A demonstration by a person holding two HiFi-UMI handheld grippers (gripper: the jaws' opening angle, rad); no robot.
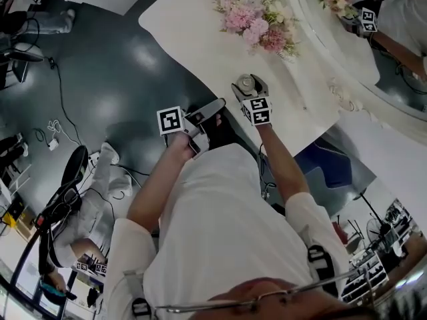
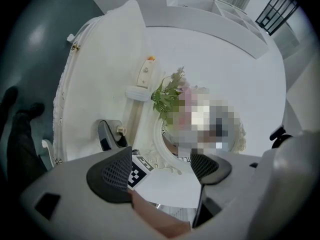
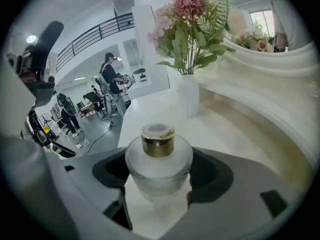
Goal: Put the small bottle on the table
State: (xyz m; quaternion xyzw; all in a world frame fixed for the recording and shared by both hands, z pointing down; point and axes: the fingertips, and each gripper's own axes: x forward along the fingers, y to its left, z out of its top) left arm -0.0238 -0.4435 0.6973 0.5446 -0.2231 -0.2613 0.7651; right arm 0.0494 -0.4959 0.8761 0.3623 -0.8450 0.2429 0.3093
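The small bottle point(image 3: 158, 166) is frosted glass with a gold cap point(image 3: 157, 140). It stands upright between the jaws of my right gripper point(image 3: 158, 180), and both pads press on its sides. In the head view the right gripper point(image 1: 249, 87) holds the bottle point(image 1: 247, 83) over the white table point(image 1: 187, 25), near its front edge. Whether the bottle's base touches the tabletop I cannot tell. My left gripper point(image 1: 212, 110) hangs just off the table's edge above the dark floor. Its jaws stand apart in the left gripper view point(image 2: 160, 171), with nothing between them.
A white vase of pink flowers point(image 3: 189, 96) stands on the table beyond the bottle point(image 1: 257, 25). An ornate white mirror frame point(image 1: 343, 95) curves along the table's right side. Dark floor with cables point(image 1: 60, 92) lies to the left. People point(image 3: 112, 76) stand in the background.
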